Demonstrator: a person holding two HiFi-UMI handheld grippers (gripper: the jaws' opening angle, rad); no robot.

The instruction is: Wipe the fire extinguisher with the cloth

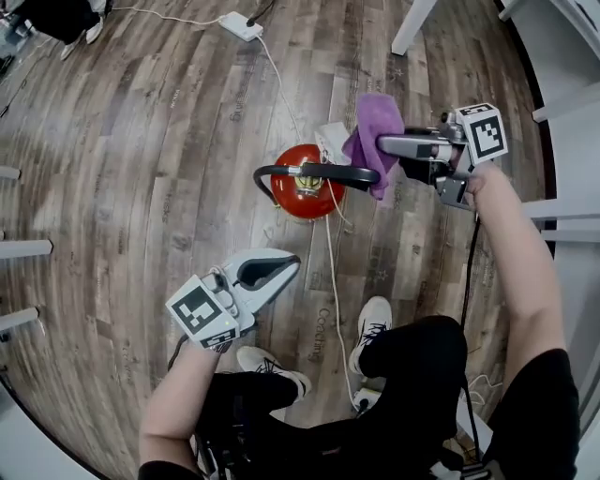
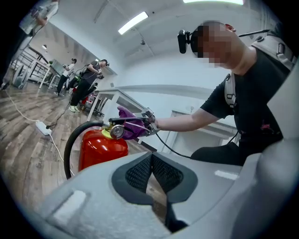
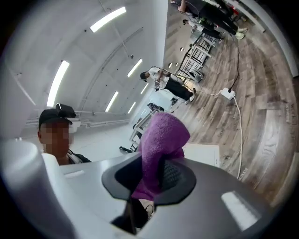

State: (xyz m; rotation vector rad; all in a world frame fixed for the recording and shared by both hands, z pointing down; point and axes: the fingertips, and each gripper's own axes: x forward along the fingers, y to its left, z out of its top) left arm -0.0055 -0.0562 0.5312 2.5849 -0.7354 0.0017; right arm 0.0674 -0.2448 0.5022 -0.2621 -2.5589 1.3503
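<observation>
I had the wood floor (image 1: pixel 131 159) under everything. The red extinguisher (image 1: pixel 302 197) stood upright on it at the middle, its black hose (image 1: pixel 267 171) curving off the top. My left gripper (image 1: pixel 286 265) hung near and left of the extinguisher, jaws closed on nothing. My right gripper (image 1: pixel 386 146) was just right of the extinguisher's head, jaws clamped on the purple cloth (image 1: pixel 377 122), which bunched out past the tips. I could not tell if the cloth touched the extinguisher. A white power strip (image 1: pixel 241 25) lay far off.
</observation>
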